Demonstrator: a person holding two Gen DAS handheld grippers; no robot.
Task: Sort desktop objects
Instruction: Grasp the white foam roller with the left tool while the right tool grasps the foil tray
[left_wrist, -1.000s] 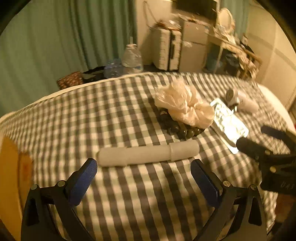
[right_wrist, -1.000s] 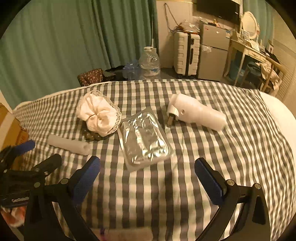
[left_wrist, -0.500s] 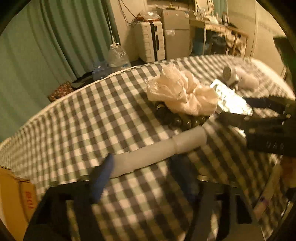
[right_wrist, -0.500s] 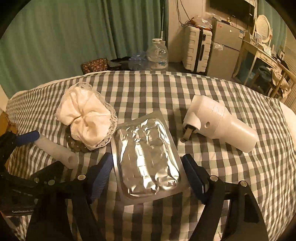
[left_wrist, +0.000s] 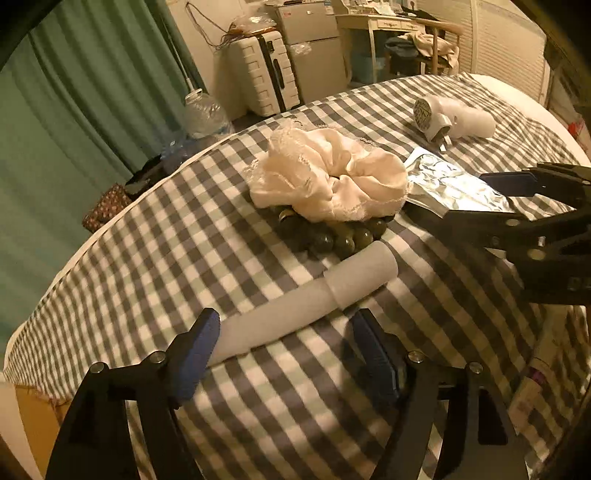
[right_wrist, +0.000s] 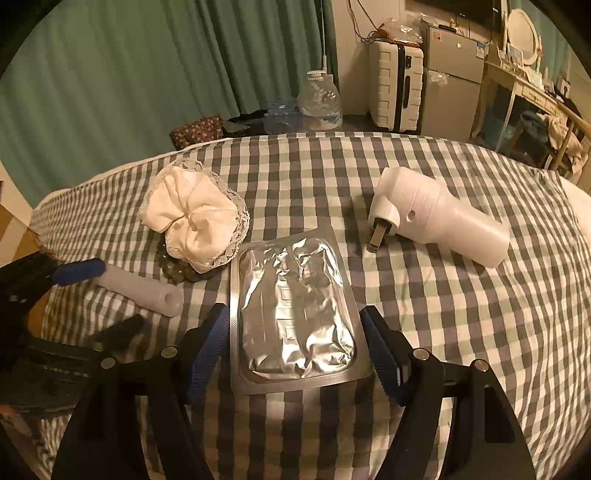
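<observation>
Foil pack (right_wrist: 295, 314) between right gripper (right_wrist: 295, 354) pads, jaws wide, empty | white tube (left_wrist: 306, 302) between left gripper (left_wrist: 284, 354) pads, open, empty | risk: thin pack slips flat under closing pads; tube rolls away.

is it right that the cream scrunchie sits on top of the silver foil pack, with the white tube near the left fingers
Not quite. The cream scrunchie sits on a cluster of dark beads, beside the silver foil pack, not on it; the right wrist view shows this. The white tube does lie near the left gripper fingers.
</observation>
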